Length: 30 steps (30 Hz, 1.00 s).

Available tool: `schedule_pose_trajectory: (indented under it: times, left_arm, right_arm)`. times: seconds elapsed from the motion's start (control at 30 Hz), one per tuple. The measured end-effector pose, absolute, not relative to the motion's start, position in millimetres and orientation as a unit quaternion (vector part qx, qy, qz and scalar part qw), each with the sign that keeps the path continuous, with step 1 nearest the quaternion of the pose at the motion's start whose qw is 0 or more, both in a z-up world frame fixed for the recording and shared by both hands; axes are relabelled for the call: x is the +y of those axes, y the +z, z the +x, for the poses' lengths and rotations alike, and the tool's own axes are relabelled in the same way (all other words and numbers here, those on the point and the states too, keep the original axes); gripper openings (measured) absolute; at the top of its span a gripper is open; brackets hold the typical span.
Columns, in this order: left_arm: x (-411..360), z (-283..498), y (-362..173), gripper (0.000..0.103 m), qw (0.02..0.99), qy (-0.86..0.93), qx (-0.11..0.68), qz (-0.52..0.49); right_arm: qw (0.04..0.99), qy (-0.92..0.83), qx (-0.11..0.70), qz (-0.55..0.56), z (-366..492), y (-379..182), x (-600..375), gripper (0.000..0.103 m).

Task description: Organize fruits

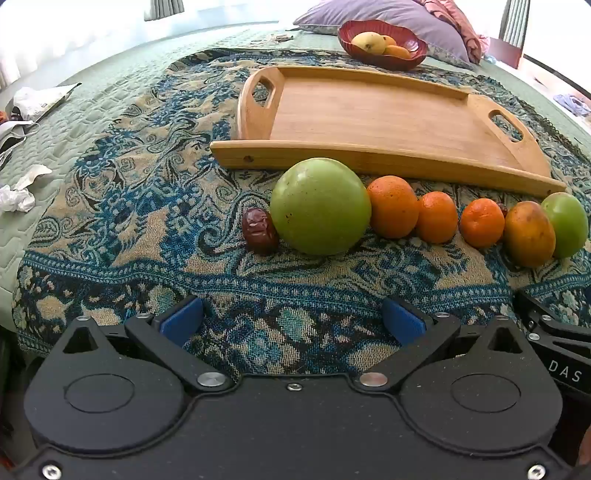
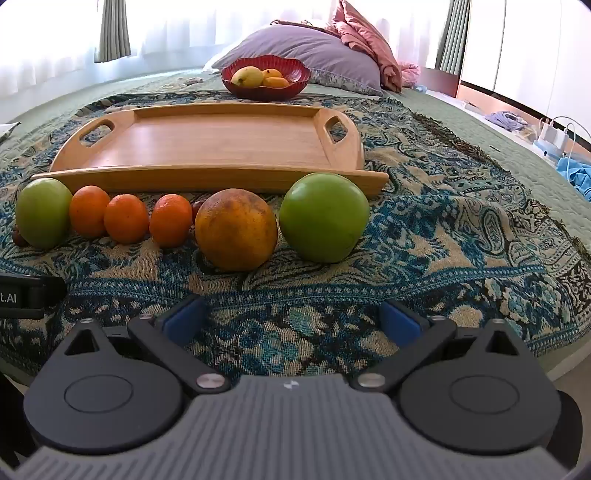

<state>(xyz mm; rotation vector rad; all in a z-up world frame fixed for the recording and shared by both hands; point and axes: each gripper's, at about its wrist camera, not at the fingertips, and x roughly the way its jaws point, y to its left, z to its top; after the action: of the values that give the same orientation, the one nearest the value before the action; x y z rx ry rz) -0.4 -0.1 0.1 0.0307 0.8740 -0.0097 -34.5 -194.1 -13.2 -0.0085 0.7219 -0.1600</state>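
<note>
Bed (image 2: 461, 122) with green quilted cover fills the scene, sheer-curtained windows (image 2: 192, 26) behind it. Blue/beige paisley throw (image 2: 424, 236) spread over the bed, everything sits on it.

Landmark: wooden tray (image 2: 207, 146), nothing in it, two cut-out handles.
- Purple pillow (image 2: 306, 48) beyond the tray's far side, pink cloth (image 2: 373, 44) bunched against it.
- Red bowl (image 2: 266, 75) just past the tray's far edge, holds a yellow fruit and orange ones.
- Crumpled paper and a bag (image 1: 33, 103) well off the tray's left end, on the quilt.
- Blue cloth and white cables (image 2: 561, 147) far off the tray's right end, past the bed edge.

Fruit row just in front of the tray's near edge, on the throw, running along it:
- large green fruit (image 1: 320, 206) toward the left end, second green fruit (image 2: 324, 217) at the right end
- mottled orange-yellow fruit (image 2: 236, 229) beside that right green one
- three oranges (image 2: 127, 218) mid-row, first two touching
- dark red date (image 1: 259, 230) touching the left green fruit's outer side; another small dark one peeks behind the third orange, can't ID it.

Left gripper (image 1: 291, 319): tilted down at the throw, short of the row, jaws spread wide, nothing between blue pads (image 1: 181, 319).
Right gripper (image 2: 291, 319): same pose, jaws spread wide, nothing between them, aimed between mottled fruit and right green fruit. Each gripper's body edge shows in the other's view, side by side.
</note>
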Motion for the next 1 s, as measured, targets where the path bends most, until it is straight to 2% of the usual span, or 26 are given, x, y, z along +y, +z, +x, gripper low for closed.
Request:
schedule_pose_trajectory:
  times: [1.0]
  left_arm:
    - [-0.2,-0.3,0.0,0.103,0.905,-0.004,0.425,0.016]
  right_arm:
    - [0.932,-0.078,0.353,-0.005,-34.6,-12.9,-194.3,0.103]
